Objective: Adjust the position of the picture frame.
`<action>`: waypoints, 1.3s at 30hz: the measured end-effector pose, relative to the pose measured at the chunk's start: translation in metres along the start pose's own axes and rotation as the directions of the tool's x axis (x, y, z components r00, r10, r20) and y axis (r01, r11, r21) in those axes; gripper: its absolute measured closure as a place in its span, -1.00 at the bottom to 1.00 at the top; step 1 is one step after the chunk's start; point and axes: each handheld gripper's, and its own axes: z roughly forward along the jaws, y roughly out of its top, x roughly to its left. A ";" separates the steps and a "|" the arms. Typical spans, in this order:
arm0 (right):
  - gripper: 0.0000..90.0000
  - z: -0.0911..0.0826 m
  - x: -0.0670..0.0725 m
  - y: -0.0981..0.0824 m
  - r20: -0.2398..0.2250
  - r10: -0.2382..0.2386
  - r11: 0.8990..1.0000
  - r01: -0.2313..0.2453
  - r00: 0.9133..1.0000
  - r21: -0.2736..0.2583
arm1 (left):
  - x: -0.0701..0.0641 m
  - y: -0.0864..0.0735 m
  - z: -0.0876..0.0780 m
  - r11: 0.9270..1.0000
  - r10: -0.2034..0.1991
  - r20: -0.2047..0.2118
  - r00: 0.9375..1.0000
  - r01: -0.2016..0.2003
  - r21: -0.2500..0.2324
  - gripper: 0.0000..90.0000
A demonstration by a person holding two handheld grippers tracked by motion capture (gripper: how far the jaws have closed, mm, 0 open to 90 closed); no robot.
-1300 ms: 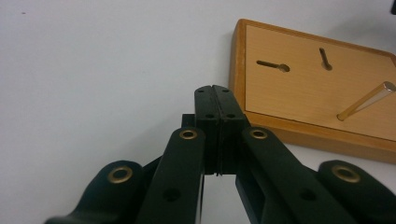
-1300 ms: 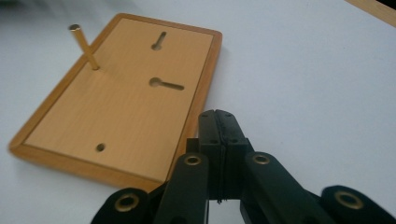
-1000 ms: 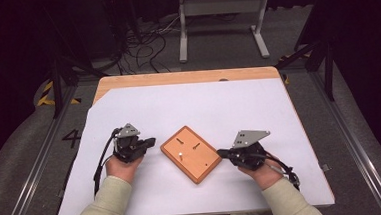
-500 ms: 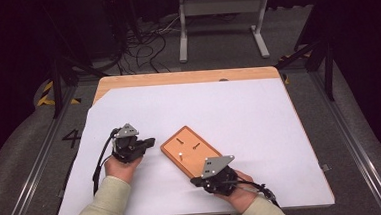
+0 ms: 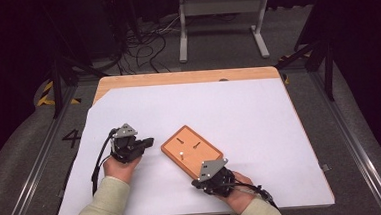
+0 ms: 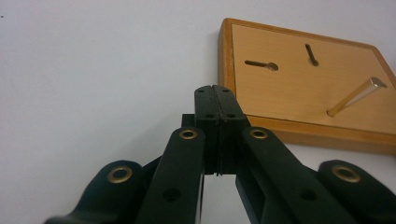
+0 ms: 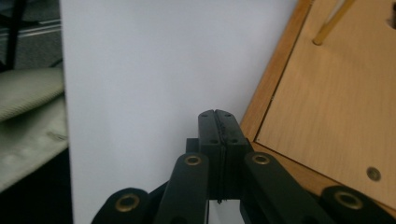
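A wooden board (image 5: 201,154) lies askew on the white table cover, mid-front. It has two keyhole slots (image 6: 261,65) and a thin upright peg (image 5: 180,154), which leans across the left gripper view as peg (image 6: 356,95). My left gripper (image 5: 149,140) rests just left of the board, pointing at its edge (image 6: 299,128), jaws shut and empty (image 6: 216,91). My right gripper (image 5: 197,183) sits at the board's near corner, pointing left, jaws shut on nothing (image 7: 217,114). The board's corner (image 7: 327,102) lies beside those jaws, with the peg (image 7: 331,21) farther off.
The white sheet (image 5: 238,109) covers a wooden table top (image 5: 186,77) with bare wood along the far edge. A pale sleeve (image 7: 28,107) lies past the sheet's near edge. A metal stand (image 5: 220,15) and cables (image 5: 144,45) lie on the floor beyond.
My right gripper has swung from the board's right side to its near corner and now points left. The left gripper and the board have stayed put.
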 end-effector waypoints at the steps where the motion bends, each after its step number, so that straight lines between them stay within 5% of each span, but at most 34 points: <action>1: 1.00 -0.002 -0.003 -0.002 0.014 0.008 1.000 -0.008 1.000 0.003 | 0.000 0.000 0.000 1.000 0.001 0.001 1.000 -0.001 0.002 0.99; 10: 1.00 -0.018 -0.038 -0.022 0.158 0.103 0.994 -0.108 0.982 0.020 | -0.001 0.000 0.005 1.000 -0.010 0.008 1.000 0.010 0.013 0.99; 17: 1.00 -0.036 -0.048 -0.024 0.159 0.170 0.984 -0.161 0.973 -0.070 | -0.009 0.006 0.024 0.999 -0.011 0.014 1.000 0.010 0.044 0.99; 27: 1.00 -0.076 -0.072 -0.042 0.255 0.270 0.958 -0.232 0.929 -0.169 | -0.014 0.009 0.053 0.988 -0.048 0.044 0.998 0.041 0.147 0.99; 33: 1.00 -0.090 -0.079 -0.051 0.286 0.302 0.947 -0.253 0.909 -0.195 | -0.013 0.009 0.051 0.987 -0.059 0.052 0.997 0.051 0.154 1.00; 36: 1.00 -0.095 -0.083 -0.056 0.298 0.316 0.943 -0.263 0.901 -0.205 | -0.019 0.009 0.051 0.984 -0.054 0.122 0.991 0.033 0.173 1.00; 39: 1.00 -0.098 -0.088 -0.062 0.308 0.336 0.937 -0.281 0.890 -0.210 | -0.029 0.010 0.052 0.982 -0.026 0.148 0.989 -0.003 0.190 1.00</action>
